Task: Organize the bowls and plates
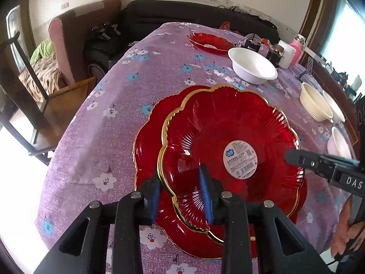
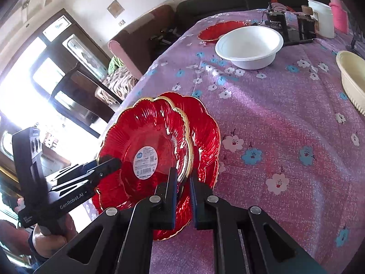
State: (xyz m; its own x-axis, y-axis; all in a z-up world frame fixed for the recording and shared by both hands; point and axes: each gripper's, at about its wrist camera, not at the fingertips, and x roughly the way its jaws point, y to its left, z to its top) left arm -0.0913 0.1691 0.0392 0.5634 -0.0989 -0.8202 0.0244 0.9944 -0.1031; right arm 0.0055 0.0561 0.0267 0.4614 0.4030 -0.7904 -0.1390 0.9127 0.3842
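A red gold-rimmed plate (image 1: 216, 137) with a white label lies on top of a second red plate (image 1: 146, 141), offset to the right. My left gripper (image 1: 181, 194) straddles the top plate's near rim with a clear gap at each blue pad; in the right wrist view (image 2: 109, 164) it sits at the plate's left edge. My right gripper (image 2: 183, 191) is shut on the top plate's (image 2: 146, 141) rim, over the lower plate (image 2: 205, 132); it shows in the left wrist view (image 1: 296, 157). A third red plate (image 1: 208, 41) and a white bowl (image 1: 253, 65) sit farther back.
The table has a purple flowered cloth (image 1: 127, 118). Cream bowls (image 1: 317, 102) and a white bowl (image 1: 340, 141) sit at the right. Black devices (image 2: 287, 25), a white container (image 2: 321, 18) and a pink jar (image 2: 340, 16) stand at the far end. A chair (image 1: 43, 105) stands left of the table.
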